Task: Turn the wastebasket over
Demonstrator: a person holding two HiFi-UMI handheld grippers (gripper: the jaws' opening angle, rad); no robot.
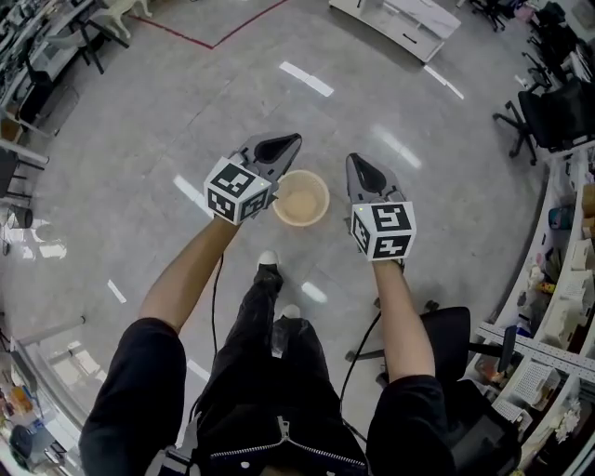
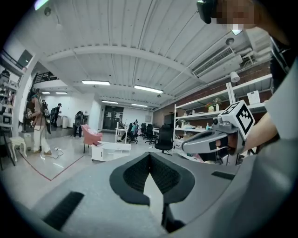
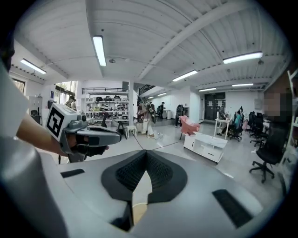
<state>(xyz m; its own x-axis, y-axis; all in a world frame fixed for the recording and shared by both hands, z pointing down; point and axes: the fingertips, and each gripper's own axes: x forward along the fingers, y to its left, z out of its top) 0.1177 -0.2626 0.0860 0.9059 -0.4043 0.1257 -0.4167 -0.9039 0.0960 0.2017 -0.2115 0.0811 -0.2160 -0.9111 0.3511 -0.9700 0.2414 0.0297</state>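
Note:
The wastebasket (image 1: 301, 198) is a round beige tub that stands on the grey floor with its open mouth up, straight ahead of the person's feet. Both grippers are held high above it, apart from it. My left gripper (image 1: 293, 141) is over its left side and my right gripper (image 1: 354, 160) over its right side. Both are shut with nothing between the jaws. The left gripper view looks level across the room past its shut jaws (image 2: 149, 155). The right gripper view does the same past its shut jaws (image 3: 146, 153). In neither gripper view is the wastebasket clearly seen.
The person's shoes (image 1: 268, 262) stand just behind the tub. A low white cabinet (image 1: 400, 23) lies ahead, office chairs (image 1: 548, 112) at the right, shelving (image 1: 567, 307) along the right wall. A black chair (image 1: 456, 344) is behind the right arm. People (image 2: 39, 123) stand far off.

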